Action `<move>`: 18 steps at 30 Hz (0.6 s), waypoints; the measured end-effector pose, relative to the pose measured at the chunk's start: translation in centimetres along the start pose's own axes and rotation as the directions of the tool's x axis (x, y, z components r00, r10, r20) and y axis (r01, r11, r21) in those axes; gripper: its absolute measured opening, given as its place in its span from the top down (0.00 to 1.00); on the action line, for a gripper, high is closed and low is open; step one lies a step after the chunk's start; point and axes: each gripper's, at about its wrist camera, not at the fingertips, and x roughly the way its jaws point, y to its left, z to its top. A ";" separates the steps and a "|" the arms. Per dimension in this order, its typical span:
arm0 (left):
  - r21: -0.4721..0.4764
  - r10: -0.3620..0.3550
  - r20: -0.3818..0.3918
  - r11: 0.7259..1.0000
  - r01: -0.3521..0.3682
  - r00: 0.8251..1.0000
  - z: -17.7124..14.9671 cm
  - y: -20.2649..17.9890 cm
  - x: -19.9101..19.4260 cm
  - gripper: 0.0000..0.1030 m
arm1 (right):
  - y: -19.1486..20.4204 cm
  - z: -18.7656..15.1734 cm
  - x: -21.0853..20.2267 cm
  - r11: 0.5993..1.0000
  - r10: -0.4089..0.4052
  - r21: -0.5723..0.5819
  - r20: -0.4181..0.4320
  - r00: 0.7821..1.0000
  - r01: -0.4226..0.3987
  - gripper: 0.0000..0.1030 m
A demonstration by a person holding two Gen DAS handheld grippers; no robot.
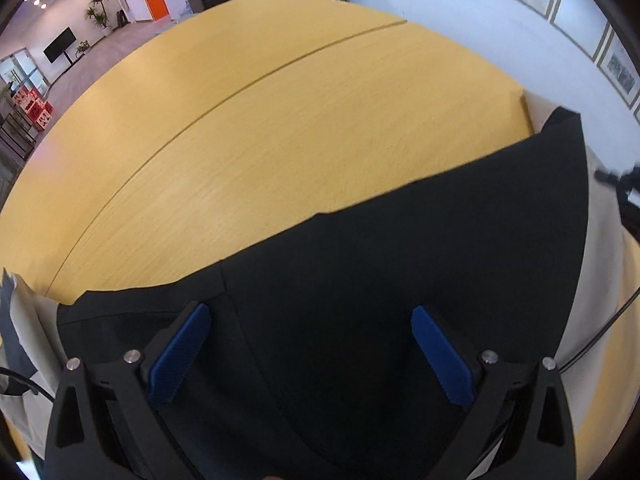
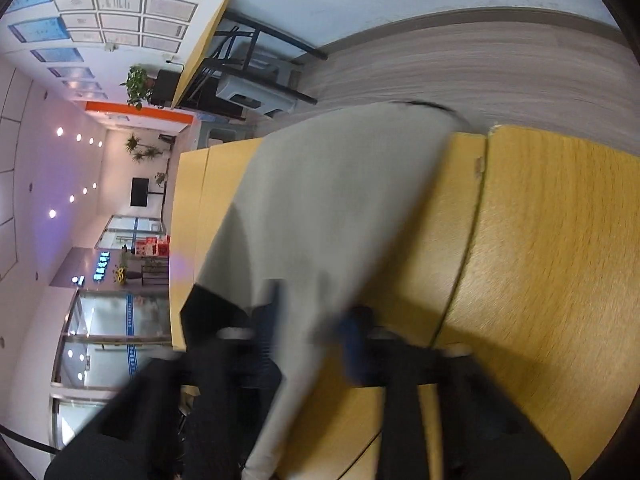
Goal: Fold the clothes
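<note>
while the left gripper (image 1: 310,344) hung with its blue pads wide apart and holding nothing, the black garment (image 1: 400,280) lay flat beneath it on the near part of the yellow table (image 1: 280,140), with a beige garment (image 1: 604,264) showing past its right and left edges. in the right wrist view, which was blurred, the right gripper (image 2: 310,320) had beige cloth running between its fingers, though i cannot tell whether they were pressed together on it. it looked like a fold in progress, the right side apparently carrying cloth. whether the black piece was already folded or awaiting its fold the flat shape did not settle, so the next move depended on finding a free edge.
</note>
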 end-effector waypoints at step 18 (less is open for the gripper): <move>-0.119 0.029 0.043 0.993 -0.023 0.999 -2.6 3.0 -0.5 0.00 | 20.8 -17.7 -13.9 0.573 0.275 -0.814 0.300 0.913 0.095 0.99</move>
